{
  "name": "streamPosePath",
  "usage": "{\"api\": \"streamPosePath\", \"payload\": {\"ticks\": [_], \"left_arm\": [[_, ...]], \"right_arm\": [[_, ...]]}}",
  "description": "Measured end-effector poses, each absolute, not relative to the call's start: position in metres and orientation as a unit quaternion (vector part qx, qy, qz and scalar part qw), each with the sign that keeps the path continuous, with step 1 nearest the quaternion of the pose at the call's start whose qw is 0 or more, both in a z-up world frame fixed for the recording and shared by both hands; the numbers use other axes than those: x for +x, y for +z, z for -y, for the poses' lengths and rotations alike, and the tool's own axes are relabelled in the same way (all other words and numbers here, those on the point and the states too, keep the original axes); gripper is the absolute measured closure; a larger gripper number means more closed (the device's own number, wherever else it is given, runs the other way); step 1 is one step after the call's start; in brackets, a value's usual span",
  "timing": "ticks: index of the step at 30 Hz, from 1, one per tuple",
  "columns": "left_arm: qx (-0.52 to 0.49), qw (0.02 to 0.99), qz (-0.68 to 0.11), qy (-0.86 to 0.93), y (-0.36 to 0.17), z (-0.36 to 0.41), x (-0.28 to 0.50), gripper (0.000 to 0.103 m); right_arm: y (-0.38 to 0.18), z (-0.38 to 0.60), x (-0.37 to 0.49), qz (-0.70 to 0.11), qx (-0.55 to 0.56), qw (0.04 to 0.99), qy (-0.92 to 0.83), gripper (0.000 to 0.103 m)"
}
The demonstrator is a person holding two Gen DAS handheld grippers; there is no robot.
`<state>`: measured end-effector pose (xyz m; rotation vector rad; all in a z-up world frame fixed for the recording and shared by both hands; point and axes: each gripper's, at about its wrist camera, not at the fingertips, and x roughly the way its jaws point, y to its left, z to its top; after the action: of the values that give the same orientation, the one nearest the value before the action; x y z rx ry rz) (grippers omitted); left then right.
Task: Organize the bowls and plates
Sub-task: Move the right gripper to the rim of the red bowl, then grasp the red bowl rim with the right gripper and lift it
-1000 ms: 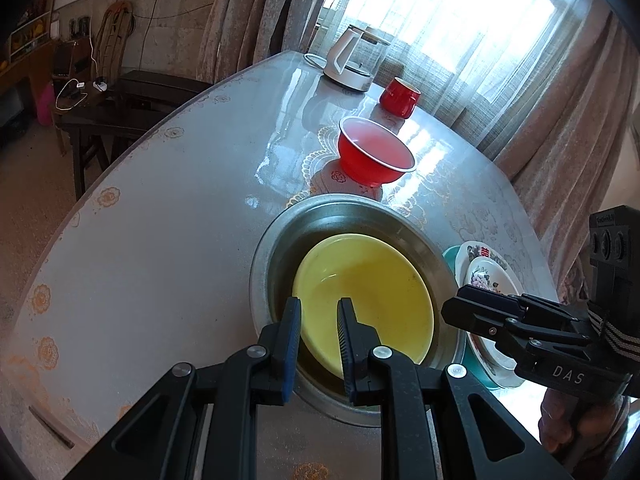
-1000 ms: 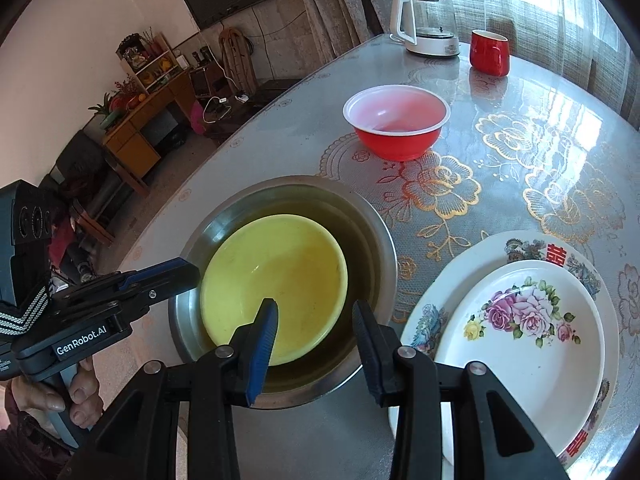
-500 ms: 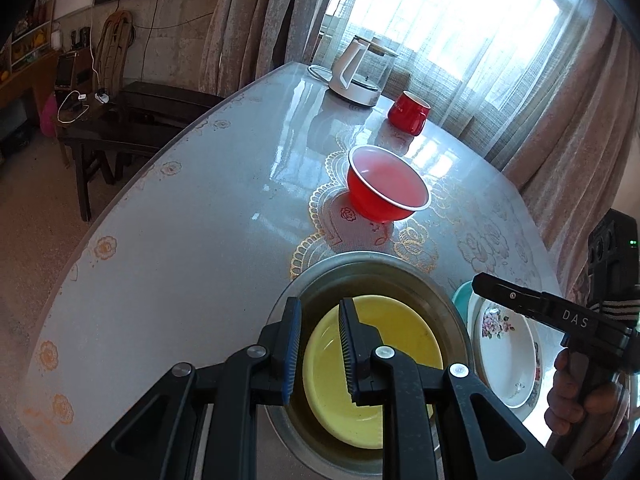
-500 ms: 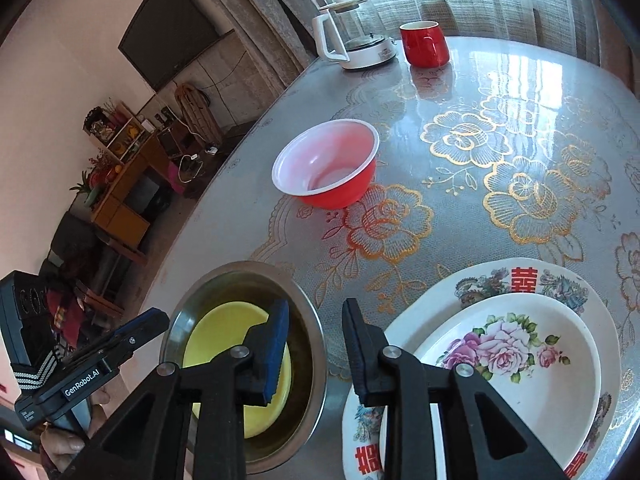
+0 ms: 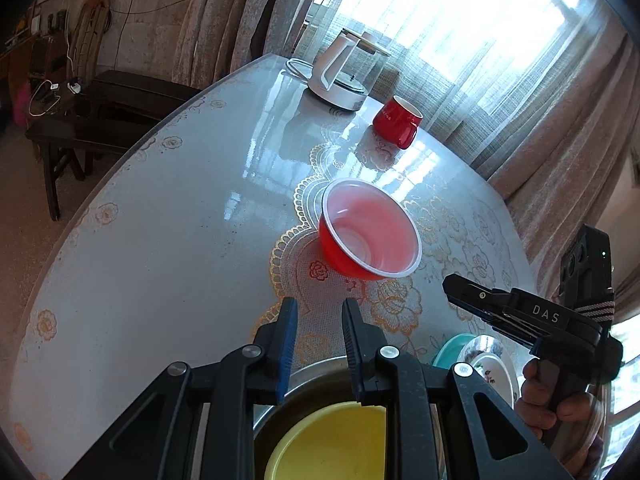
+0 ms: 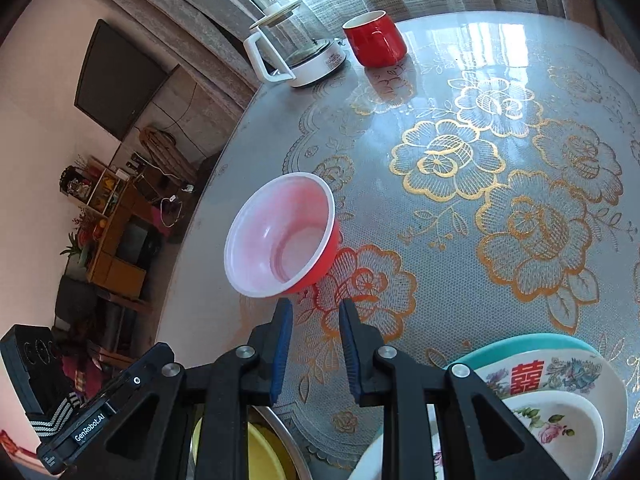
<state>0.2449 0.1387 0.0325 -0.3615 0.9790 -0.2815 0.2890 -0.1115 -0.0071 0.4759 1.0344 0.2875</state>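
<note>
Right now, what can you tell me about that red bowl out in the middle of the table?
The red bowl is red outside and pale pinkish-white inside with a thin white rim; it looks like light plastic. It stands upright and empty on the table, on the gold-flowered cloth. Nothing touches it: both grippers sit short of it, and it stands apart from the red mug, the kettle and the metal basin.

Both the left hand-held gripper (image 5: 318, 316) and the right hand-held gripper (image 6: 316, 316) point downward, jaws narrowly parted, empty.
</note>
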Motion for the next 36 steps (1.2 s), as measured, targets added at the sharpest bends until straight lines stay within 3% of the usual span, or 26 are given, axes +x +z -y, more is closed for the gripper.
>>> {"api": "streamPosePath", "payload": {"ticks": [18,22,26,36], "left_arm": [[-0.2,0.845,-0.48,-0.126,0.012,-0.123,0.331,0.08],[-0.212,0.831,-0.497,-0.132,-0.001,-0.119,0.34,0.081],[-0.215,0.82,-0.51,-0.145,-0.009,-0.116,0.341,0.093],[-0.19,0.828,-0.508,-0.14,0.003,-0.11,0.317,0.095]], "right_arm": [[-0.02,0.108,0.34,-0.494,0.245,0.826,0.114,0.078],[-0.025,0.101,0.343,-0.505,0.233,0.823,0.117,0.084],[-0.028,0.098,0.346,-0.509,0.227,0.822,0.123,0.089],[-0.029,0.098,0.337,-0.512,0.221,0.819,0.135,0.09]]}}
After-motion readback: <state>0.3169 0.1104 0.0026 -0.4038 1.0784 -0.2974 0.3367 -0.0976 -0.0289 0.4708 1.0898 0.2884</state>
